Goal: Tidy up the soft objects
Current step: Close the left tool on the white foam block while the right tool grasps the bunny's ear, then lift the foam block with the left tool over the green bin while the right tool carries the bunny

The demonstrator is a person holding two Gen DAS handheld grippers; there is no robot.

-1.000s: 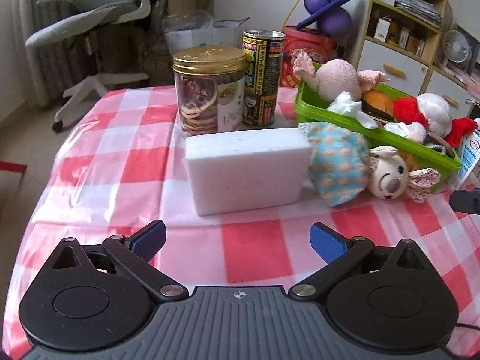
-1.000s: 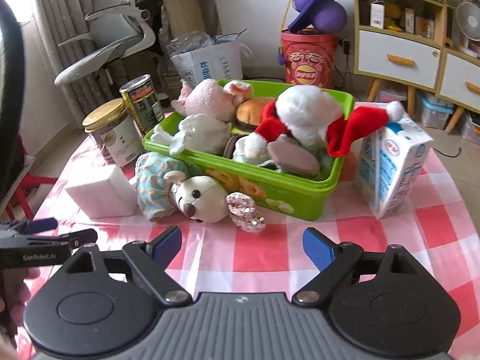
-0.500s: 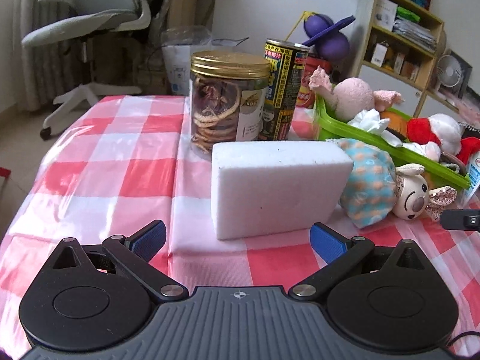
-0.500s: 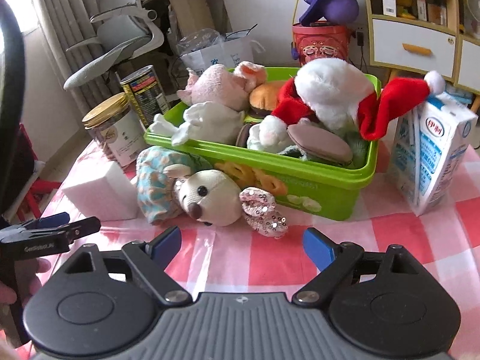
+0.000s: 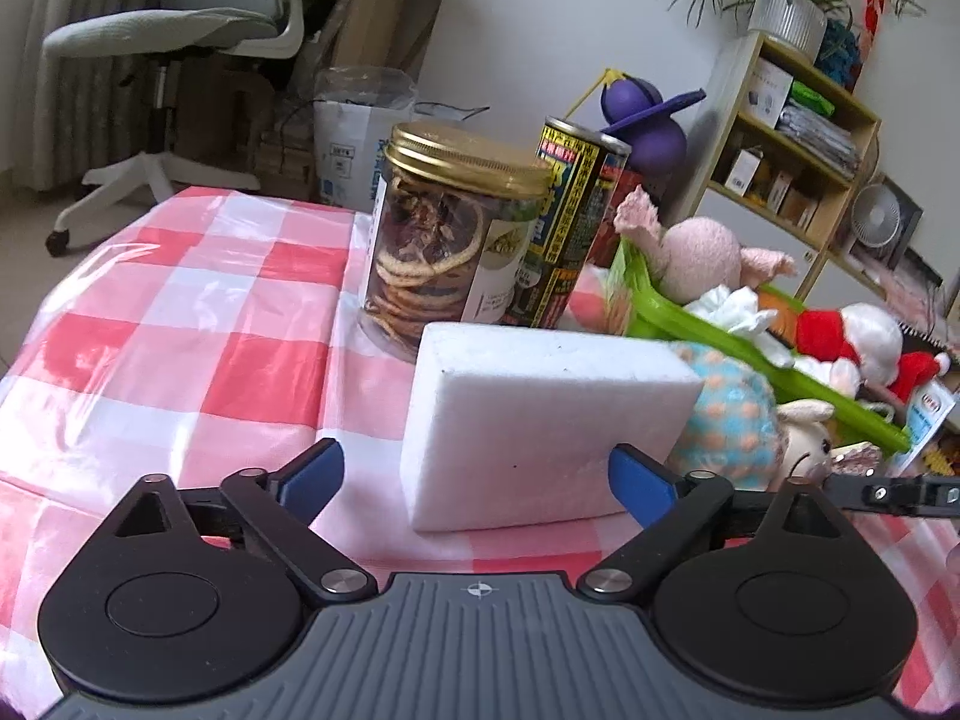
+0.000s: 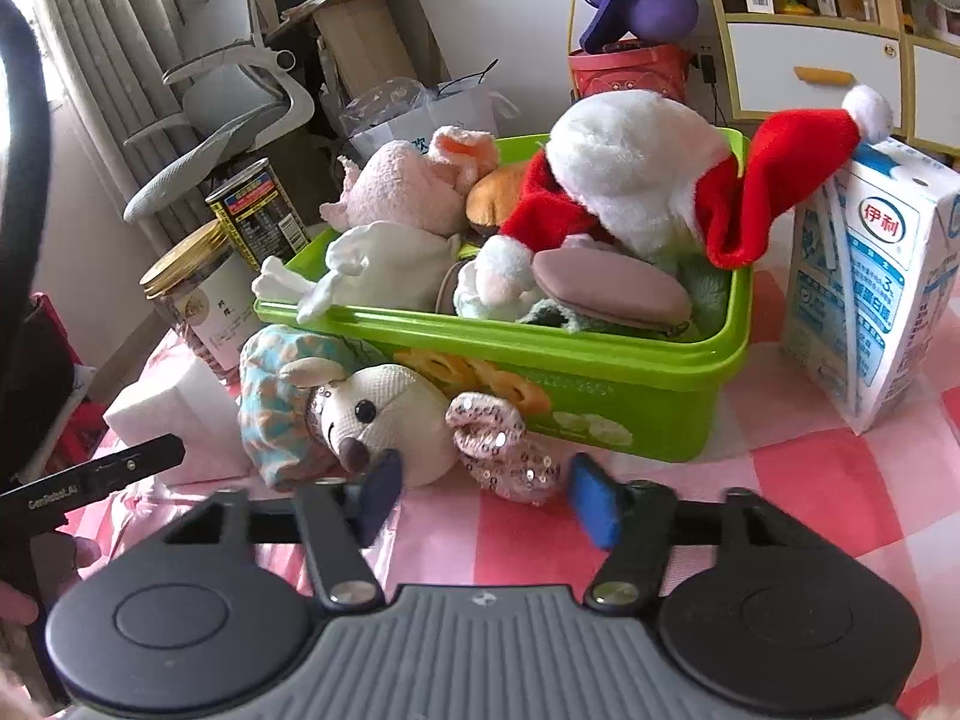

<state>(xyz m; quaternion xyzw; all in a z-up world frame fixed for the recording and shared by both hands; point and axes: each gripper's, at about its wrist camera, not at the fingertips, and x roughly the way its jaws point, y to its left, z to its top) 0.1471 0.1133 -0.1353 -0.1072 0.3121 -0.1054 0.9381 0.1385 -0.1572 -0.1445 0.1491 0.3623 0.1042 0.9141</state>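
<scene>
A white sponge block (image 5: 540, 420) lies on the checked tablecloth, between the fingers of my left gripper (image 5: 474, 480). Its jaws are closing; the left pad still stands clear of the block. A plush mouse (image 6: 384, 414) in a blue dotted dress lies against the green bin (image 6: 630, 372), which is full of soft toys. My right gripper (image 6: 486, 498) is low in front of the mouse, jaws closing, with its sequined ear (image 6: 504, 450) between the pads and a gap at the right pad. The mouse (image 5: 798, 444) also shows beside the sponge in the left wrist view.
A gold-lidded jar (image 5: 456, 240) and a tall can (image 5: 576, 210) stand just behind the sponge. A milk carton (image 6: 870, 288) stands right of the bin. An office chair (image 5: 180, 42) and shelves (image 5: 798, 138) are beyond the table.
Both grippers have come lower and closer to the table. The left jaws have narrowed a little around the sponge. The right jaws have narrowed a lot about the mouse's ear.
</scene>
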